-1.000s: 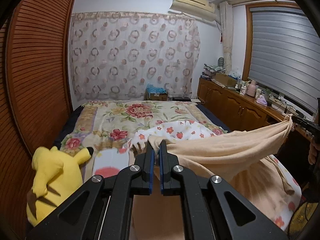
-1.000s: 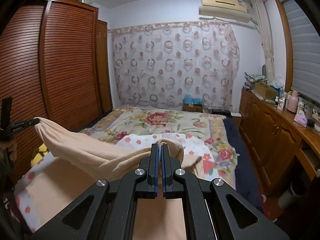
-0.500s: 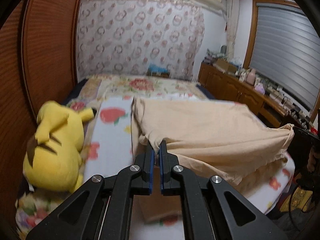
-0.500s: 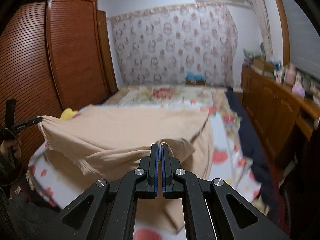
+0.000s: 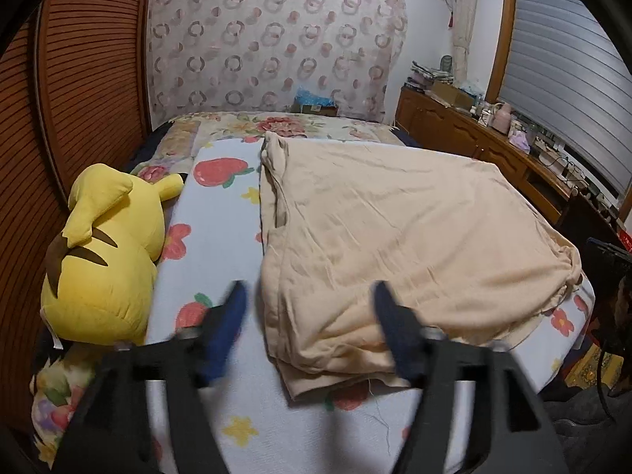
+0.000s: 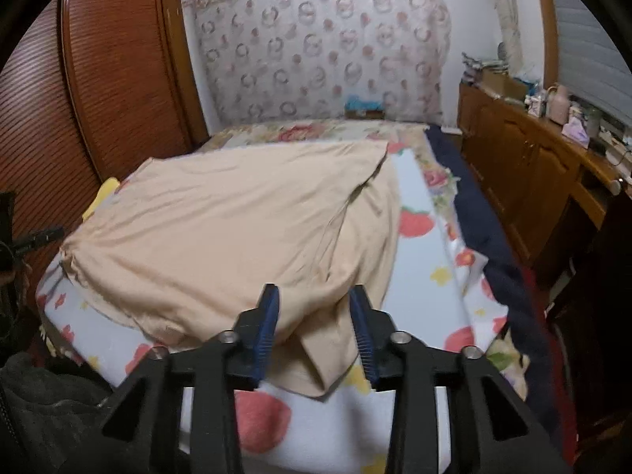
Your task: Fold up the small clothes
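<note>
A beige garment (image 5: 395, 237) lies spread on the strawberry-print bed cover (image 5: 221, 217), with its near edge doubled over. My left gripper (image 5: 310, 308) hovers over the garment's near left corner. Its jaws are opening wide and the blurred blue pads (image 5: 233, 316) stand clear of the cloth. In the right wrist view the same garment (image 6: 237, 229) fills the middle of the bed. My right gripper (image 6: 314, 308) is over the near right corner, jaws opening. A fold of cloth sits between the fingers, and the pads (image 6: 268, 316) do not press on it.
A yellow plush toy (image 5: 102, 252) lies at the bed's left side against a brown louvred wardrobe (image 5: 79, 79). A wooden sideboard (image 6: 533, 166) loaded with small items runs along the right wall. A patterned curtain (image 5: 276, 39) hangs behind the bed.
Both grippers came down with the garment stretched between them and laid it on the bed. Both jaws, shut on the cloth before, have since opened and let it go.
</note>
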